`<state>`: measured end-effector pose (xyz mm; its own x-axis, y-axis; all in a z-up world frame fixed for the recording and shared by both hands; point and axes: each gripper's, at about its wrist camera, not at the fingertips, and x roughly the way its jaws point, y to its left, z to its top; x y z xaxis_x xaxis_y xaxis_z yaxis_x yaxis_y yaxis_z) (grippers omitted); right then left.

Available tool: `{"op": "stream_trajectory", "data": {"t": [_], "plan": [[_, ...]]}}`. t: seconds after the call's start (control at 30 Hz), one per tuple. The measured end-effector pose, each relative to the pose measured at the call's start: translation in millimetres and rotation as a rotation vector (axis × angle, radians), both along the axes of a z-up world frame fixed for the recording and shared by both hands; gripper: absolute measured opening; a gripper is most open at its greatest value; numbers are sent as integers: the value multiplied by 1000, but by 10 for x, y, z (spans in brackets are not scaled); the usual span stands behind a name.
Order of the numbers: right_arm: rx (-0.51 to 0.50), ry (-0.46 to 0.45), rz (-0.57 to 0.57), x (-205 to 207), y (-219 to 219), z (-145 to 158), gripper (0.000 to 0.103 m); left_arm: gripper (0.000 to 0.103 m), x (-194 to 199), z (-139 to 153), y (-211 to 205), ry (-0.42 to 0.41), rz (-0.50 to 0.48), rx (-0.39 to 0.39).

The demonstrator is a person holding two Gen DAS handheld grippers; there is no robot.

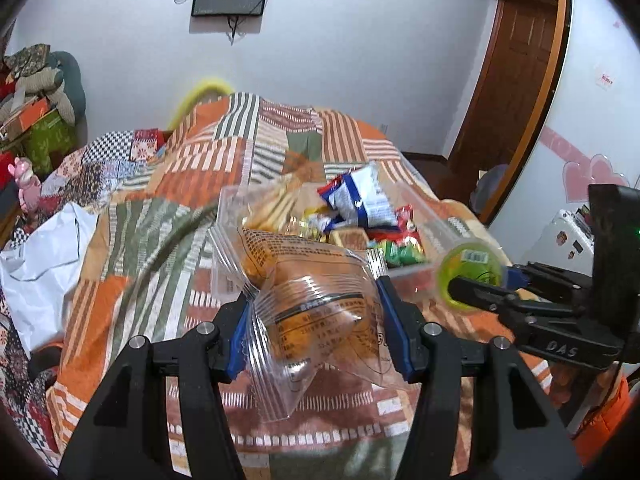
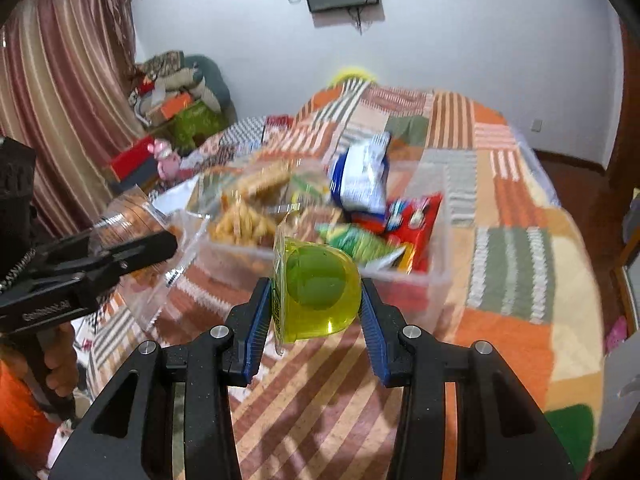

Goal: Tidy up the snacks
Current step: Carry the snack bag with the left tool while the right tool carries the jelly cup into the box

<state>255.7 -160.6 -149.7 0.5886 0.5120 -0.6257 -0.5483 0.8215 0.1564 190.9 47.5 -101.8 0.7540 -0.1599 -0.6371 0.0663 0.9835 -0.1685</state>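
Observation:
My left gripper (image 1: 316, 320) is shut on a clear bag of orange-wrapped pastry (image 1: 308, 300), held above the bed just in front of the snack box. My right gripper (image 2: 316, 304) is shut on a green jelly cup (image 2: 316, 292), also held near the box's front edge. The clear plastic box (image 2: 436, 248) sits on the patchwork quilt and holds several snacks: a blue-white packet (image 2: 360, 180), a red packet (image 2: 416, 220), a green packet (image 2: 356, 240) and yellow crisps (image 2: 244, 220). The jelly cup (image 1: 470, 270) and right gripper show at the right of the left wrist view.
The patchwork quilt (image 2: 512, 216) covers the bed. A white bag (image 1: 40, 260) lies at the left edge. Boxes and cushions (image 2: 176, 96) pile up by the striped curtain (image 2: 60, 100). A wooden door (image 1: 516, 68) stands at the right.

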Motion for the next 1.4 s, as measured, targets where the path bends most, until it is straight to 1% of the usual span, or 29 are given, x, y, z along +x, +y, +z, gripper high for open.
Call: {"op": "stream_trajectory", "data": {"t": [0.13,0.33,0.53,0.77,1.03,1.23,1.33,1.4], "plan": [[27,-42,-23,38,-36,130,39,56,91,119,-16,-30,-4,-18],[23,-96,-60,147,-64,251,39,56,293,252,-108,-68,-17,-6],[27,-112,-91,267,-93,291,39,56,525,257,-173,-63,-34,-21],[-2,-93,-112,445,-76,192,39,56,793,119,-268,-27,-41,-2],[-29,-24,-114,617,-44,-42,39,56,1040,-152,-328,38,-54,-5],[-54,13,-110,669,-11,-176,40,56,1116,-309,-336,80,-43,-12],[-48,35,-99,652,-17,-175,41,57,1142,-342,-303,97,-36,-35],[-43,19,-110,637,-37,-134,41,57,1123,-329,-287,98,-32,-47]]}}
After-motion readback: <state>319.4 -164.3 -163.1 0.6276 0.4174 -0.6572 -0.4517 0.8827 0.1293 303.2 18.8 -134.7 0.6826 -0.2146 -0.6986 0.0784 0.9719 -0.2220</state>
